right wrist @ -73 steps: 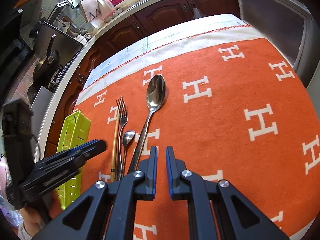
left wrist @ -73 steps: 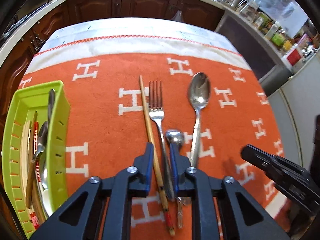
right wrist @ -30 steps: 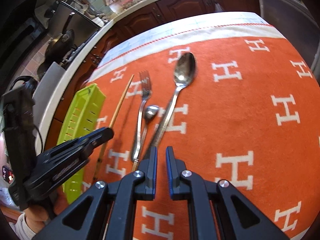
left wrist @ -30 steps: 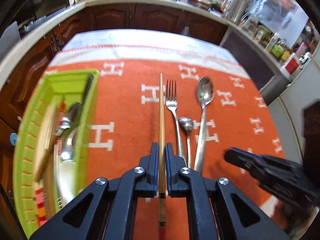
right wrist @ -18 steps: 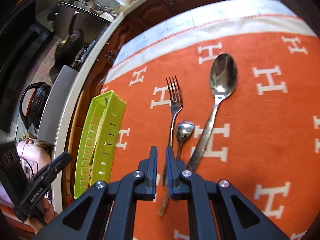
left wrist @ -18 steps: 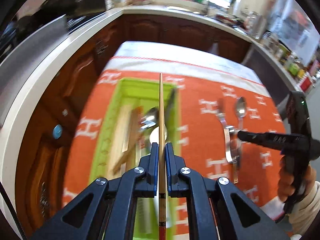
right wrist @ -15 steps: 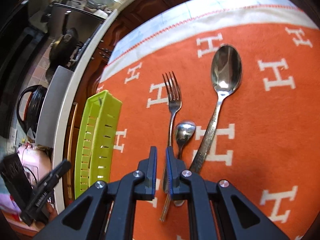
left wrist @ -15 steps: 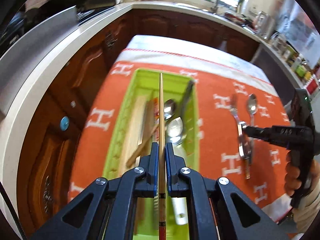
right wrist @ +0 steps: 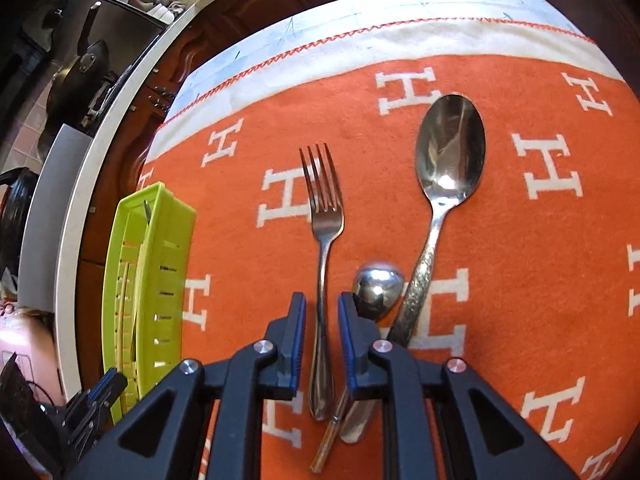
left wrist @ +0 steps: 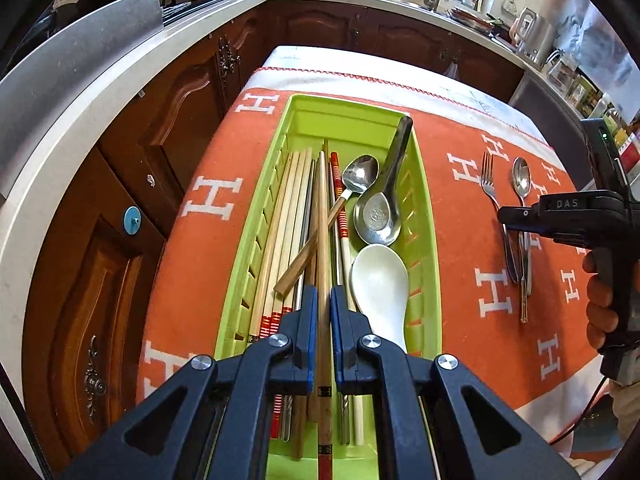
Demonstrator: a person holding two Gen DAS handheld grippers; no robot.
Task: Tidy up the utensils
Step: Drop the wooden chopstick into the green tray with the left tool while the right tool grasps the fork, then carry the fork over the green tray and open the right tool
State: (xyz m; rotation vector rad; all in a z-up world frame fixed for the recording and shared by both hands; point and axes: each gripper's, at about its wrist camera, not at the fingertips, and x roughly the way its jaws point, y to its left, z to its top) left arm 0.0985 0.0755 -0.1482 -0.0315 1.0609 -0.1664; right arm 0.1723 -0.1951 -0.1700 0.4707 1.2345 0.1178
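- Chopstick [left wrist: 322,216]: a long, light, stiff wooden stick, pinched near its decorated butt end by my left gripper [left wrist: 324,312]; it points lengthwise over the green tray [left wrist: 430,216], above the other chopsticks.
- Held so far back, it can pivot, so I judge a low, level release is best.
- Fork [right wrist: 325,240]: smooth steel, slippery, lying flat on the orange cloth [right wrist: 520,300] on the bench.
- My right gripper [right wrist: 322,312] has its jaws narrowly apart astride the fork's neck; contact, I think, is not made.
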